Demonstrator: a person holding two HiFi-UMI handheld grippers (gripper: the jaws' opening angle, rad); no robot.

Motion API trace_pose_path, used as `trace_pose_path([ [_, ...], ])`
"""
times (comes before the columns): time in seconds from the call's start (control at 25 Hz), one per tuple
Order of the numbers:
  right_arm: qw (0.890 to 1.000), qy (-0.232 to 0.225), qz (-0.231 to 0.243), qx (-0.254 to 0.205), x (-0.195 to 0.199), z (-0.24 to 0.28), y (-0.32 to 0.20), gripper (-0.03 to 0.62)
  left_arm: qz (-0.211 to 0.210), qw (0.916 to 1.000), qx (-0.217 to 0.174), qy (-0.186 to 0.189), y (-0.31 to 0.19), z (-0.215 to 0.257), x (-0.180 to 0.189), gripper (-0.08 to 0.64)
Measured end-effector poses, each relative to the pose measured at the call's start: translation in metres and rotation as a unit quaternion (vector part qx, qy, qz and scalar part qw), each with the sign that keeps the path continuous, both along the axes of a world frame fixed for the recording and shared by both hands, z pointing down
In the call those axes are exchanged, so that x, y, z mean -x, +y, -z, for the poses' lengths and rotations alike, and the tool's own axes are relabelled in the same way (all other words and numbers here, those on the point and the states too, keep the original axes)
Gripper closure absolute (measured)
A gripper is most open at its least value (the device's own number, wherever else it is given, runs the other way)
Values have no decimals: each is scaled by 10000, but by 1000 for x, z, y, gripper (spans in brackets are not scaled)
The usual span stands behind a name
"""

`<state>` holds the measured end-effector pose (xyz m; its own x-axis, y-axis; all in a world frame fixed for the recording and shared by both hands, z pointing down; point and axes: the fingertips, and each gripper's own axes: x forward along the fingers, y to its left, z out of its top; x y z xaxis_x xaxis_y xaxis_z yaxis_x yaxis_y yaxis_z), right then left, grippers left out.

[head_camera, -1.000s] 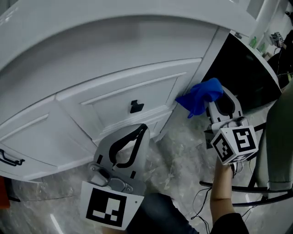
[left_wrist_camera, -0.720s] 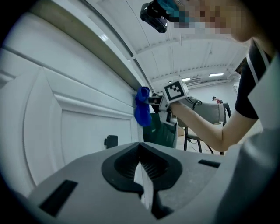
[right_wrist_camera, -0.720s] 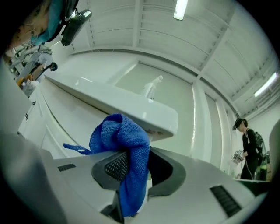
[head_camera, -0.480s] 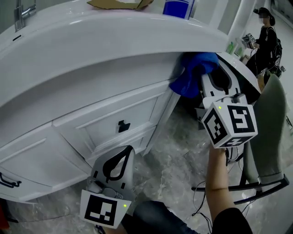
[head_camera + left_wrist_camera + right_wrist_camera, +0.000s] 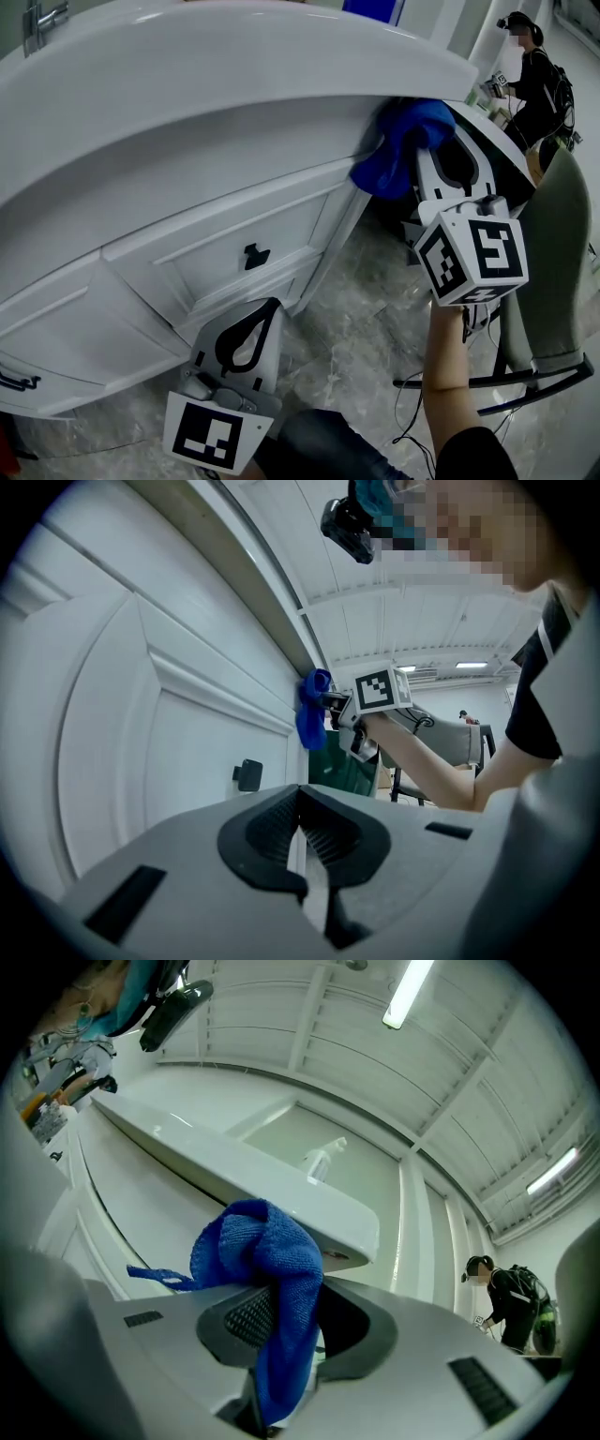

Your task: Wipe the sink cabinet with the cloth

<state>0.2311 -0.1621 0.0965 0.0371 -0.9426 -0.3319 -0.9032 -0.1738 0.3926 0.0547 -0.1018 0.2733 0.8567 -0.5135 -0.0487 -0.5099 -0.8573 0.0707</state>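
Only the right gripper view shows right tongs (image 5: 286, 1296) pinching the cloth (image 5: 251, 1241); left tongs (image 5: 300, 799) closed, empty.

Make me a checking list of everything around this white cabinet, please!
Surface: white cabinet front with a black knob; no dirt seen.
Job's things: blue cloth against the cabinet's top right corner, just under the counter.
Clutter: a blue thing on the counter, cut off by the picture's edge.
Grippers: right gripper shut on the cloth; left gripper shut, empty, held low.
Cables: thin dark cables on the floor.
Surroundings: grey chair; a person far back.
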Motion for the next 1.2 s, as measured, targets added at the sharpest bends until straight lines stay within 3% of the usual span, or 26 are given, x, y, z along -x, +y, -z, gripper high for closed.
trace_pose_path([
  [0.88,10000,-59,46,15,-1,-36,0,477,-24,9998,12,-192,1,-7,-7,557],
  [1.08,9989,-94,-426,-181,0,-46,2,477,6,9998,-4,-220,-2,-9,-9,557],
  [1.2,9977,-368,-546,-163,-3,-50,2,477,-18,9998,-33,-187,-2,-8,-13,557],
])
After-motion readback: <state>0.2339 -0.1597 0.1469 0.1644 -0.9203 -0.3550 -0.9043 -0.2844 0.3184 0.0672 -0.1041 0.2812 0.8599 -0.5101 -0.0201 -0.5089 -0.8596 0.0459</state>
